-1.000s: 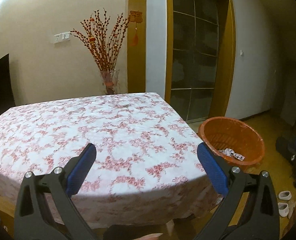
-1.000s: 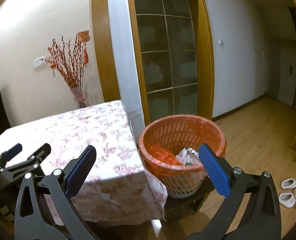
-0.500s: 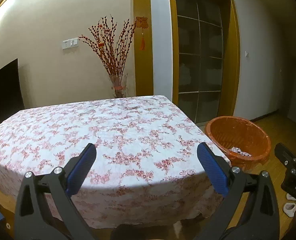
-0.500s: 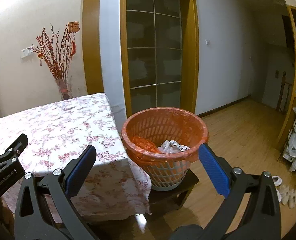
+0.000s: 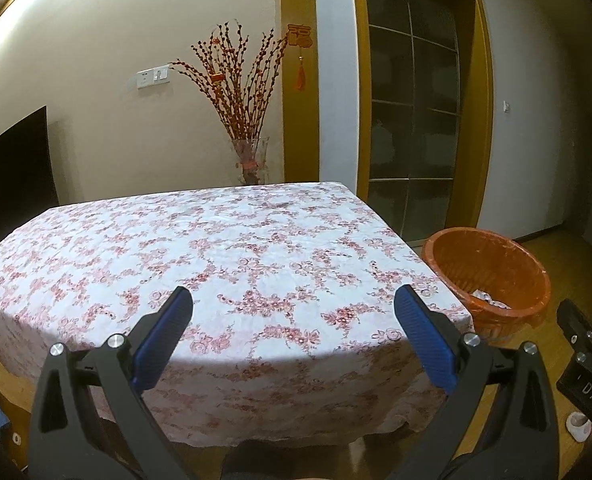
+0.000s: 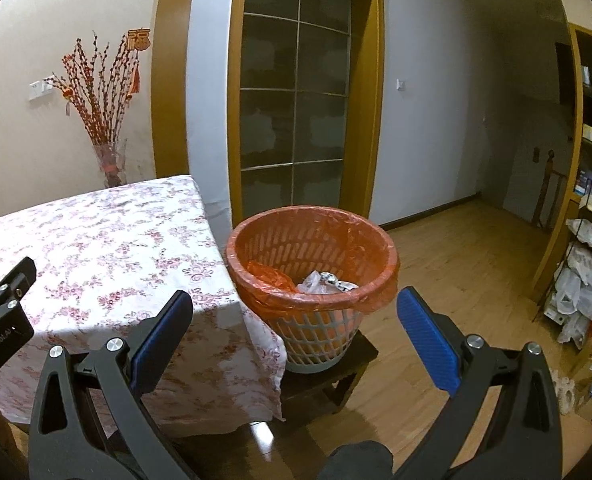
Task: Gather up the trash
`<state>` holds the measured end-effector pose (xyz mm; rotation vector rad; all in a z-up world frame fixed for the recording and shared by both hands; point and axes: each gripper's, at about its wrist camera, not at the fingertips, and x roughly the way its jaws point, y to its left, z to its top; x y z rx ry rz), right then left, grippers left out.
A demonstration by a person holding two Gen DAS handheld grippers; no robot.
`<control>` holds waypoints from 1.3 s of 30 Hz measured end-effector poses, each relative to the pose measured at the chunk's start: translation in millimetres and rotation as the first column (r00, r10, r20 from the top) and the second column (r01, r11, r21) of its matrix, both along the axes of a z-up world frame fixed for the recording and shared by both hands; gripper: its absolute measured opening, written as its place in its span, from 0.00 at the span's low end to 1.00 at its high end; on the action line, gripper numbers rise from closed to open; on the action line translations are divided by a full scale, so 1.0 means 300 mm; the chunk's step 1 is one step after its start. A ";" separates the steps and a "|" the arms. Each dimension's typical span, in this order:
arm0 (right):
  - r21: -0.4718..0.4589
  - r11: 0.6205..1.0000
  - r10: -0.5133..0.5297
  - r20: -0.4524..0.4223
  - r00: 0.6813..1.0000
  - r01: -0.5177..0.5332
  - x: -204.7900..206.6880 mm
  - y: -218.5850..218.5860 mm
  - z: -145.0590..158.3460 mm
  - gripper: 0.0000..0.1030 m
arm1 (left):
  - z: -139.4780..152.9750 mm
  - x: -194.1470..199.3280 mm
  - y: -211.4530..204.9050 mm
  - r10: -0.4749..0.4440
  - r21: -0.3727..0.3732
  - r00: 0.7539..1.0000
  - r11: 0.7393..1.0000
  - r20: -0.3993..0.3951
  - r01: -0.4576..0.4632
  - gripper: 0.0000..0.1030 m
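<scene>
A white basket lined with an orange bag (image 6: 359, 236) stands on a low dark stool (image 6: 335, 376) just right of the table; crumpled plastic trash (image 6: 319, 280) lies inside. It also shows in the left wrist view (image 5: 491, 268). My left gripper (image 5: 294, 320) is open and empty, held above the near edge of the table with the floral cloth (image 5: 216, 248). My right gripper (image 6: 294, 320) is open and empty, held in front of the basket and back from it. No loose trash shows on the cloth.
A glass vase of red branches (image 5: 248, 160) stands behind the table's far edge. A glass door (image 6: 296, 120) is behind the basket. Shelves with bags (image 6: 583, 280) line the right wall. Wooden floor (image 6: 455, 272) lies to the right. A dark screen (image 5: 16, 176) is at left.
Both grippers have drawn back and risen, so the table and basket look farther and lower. Both stayed open and empty. The right gripper's body now shows at the left view's right edge.
</scene>
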<state>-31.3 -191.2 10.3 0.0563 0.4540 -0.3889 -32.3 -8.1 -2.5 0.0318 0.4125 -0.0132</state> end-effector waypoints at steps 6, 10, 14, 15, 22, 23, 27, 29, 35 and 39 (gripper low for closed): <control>-0.009 1.000 -0.012 -0.023 1.000 0.012 0.000 0.006 -0.012 0.98 | -0.017 0.006 0.008 0.006 -0.005 1.000 1.000 -0.026 -0.006 0.96; -0.009 1.000 -0.015 -0.041 0.999 0.015 0.000 0.007 -0.026 0.98 | -0.027 0.005 0.010 0.011 -0.007 0.999 1.000 -0.041 -0.011 0.96; -0.003 1.000 -0.016 -0.057 0.998 0.016 0.003 0.006 -0.034 0.98 | -0.034 0.004 0.009 0.012 -0.005 0.999 1.000 -0.053 -0.013 0.96; -0.001 1.000 -0.017 -0.063 0.998 0.017 0.005 0.007 -0.036 0.98 | -0.035 0.004 0.007 0.012 -0.004 0.998 1.000 -0.055 -0.013 0.96; 0.015 1.000 -0.009 -0.100 0.995 0.010 0.011 0.011 -0.051 0.98 | -0.043 0.009 0.011 0.013 -0.008 0.997 1.000 -0.072 -0.014 0.96; 0.017 1.000 -0.009 -0.103 0.995 0.011 0.012 0.011 -0.052 0.98 | -0.043 0.009 0.011 0.014 -0.010 0.997 1.000 -0.073 -0.014 0.96; 0.025 1.000 -0.009 -0.116 0.993 0.012 0.016 0.006 -0.057 0.98 | -0.049 0.014 0.014 0.015 -0.012 0.996 1.000 -0.083 -0.016 0.96; 0.027 1.000 -0.010 -0.118 0.993 0.014 0.017 0.006 -0.058 0.98 | -0.052 0.016 0.015 0.014 -0.014 0.996 1.000 -0.088 -0.016 0.96; 0.029 0.999 -0.010 -0.119 0.993 0.014 0.017 0.003 -0.056 0.98 | -0.054 0.017 0.009 0.015 -0.014 0.995 1.000 -0.094 -0.016 0.96; 0.032 0.999 -0.012 -0.120 0.993 0.016 0.017 0.003 -0.058 0.98 | -0.058 0.017 0.005 0.017 -0.014 0.995 1.000 -0.099 -0.018 0.96</control>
